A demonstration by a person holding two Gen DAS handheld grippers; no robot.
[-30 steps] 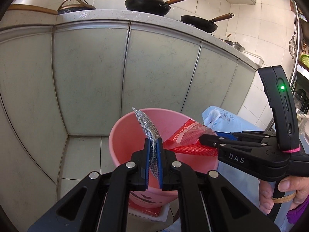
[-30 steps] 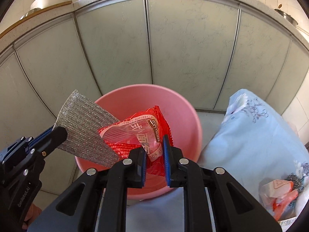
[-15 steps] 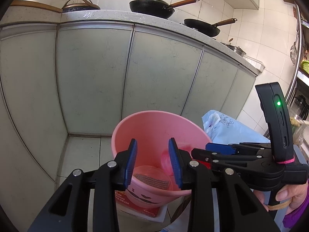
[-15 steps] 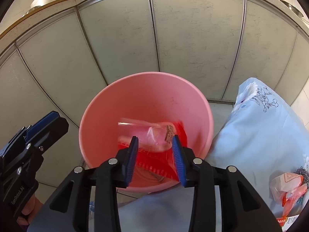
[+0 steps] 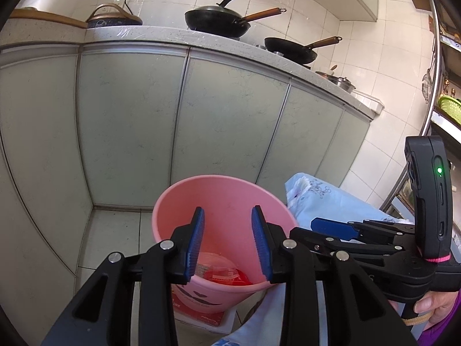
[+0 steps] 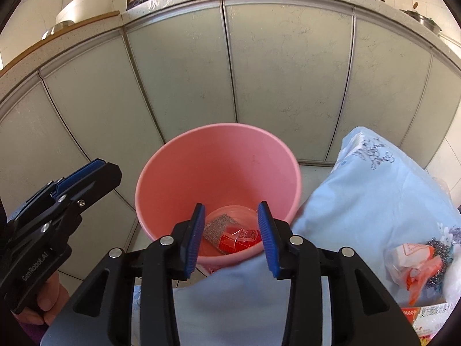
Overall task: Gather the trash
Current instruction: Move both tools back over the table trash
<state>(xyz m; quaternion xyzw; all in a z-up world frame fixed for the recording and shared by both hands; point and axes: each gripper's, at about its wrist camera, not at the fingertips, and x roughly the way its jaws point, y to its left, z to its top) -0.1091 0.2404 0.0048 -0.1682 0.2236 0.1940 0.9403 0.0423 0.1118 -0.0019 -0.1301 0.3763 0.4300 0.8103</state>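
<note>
We see the left gripper (image 5: 227,239) nearest in its own wrist view, jaws spread with nothing between the blue pads, having just opened. Same for the right gripper (image 6: 232,238): jaws apart, empty, just opened too, poised over the near rim of the pink bin (image 6: 178,155). Down at the bin's bottom lie the silver wrapper (image 6: 215,227) and the red wrapper (image 6: 237,240), touching, the red one partly over the silver one. In the left view only bits of red show inside the bin (image 5: 230,274). Just right of the bin we see a light blue floral cloth (image 6: 360,201), its edge near the bin rim; more trash (image 6: 415,265) sits on it at far right, an orange-white packet beside a steel scourer. Behind the bin, grey-green cabinet doors (image 5: 224,121). Up on the counter (image 5: 173,33), two black pans (image 5: 219,23) with wooden handles.
</note>
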